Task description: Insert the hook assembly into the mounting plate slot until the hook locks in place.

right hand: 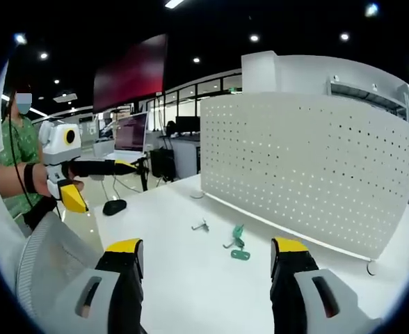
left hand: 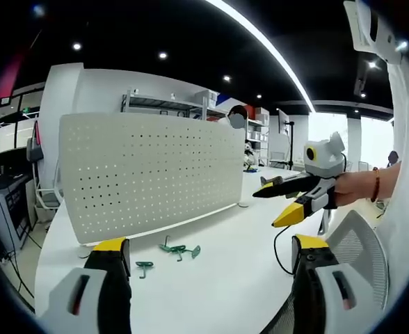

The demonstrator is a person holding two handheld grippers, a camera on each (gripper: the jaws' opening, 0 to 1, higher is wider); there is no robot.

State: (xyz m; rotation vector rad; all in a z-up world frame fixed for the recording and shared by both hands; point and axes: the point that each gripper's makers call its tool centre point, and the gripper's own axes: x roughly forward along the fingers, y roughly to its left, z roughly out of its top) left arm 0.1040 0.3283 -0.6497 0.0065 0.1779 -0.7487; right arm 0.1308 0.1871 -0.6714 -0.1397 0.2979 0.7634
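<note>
We cannot make out the shapes of the small green plastic hooks [left hand: 179,250] lying before the white perforated metal board [left hand: 149,177], too small, the board's right end cut off in the right gripper view

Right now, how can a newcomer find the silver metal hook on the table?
Find the white pegboard standing on the white table. Before it lie green hooks; beside them, apart, lies the silver hook, the sole grey one.

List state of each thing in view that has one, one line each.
left claw: open, empty
right claw: open, empty
pegboard: upright on the table, no hook mounted
green hooks: lying loose on the table before the pegboard
metal hook: lying loose on the table
</note>
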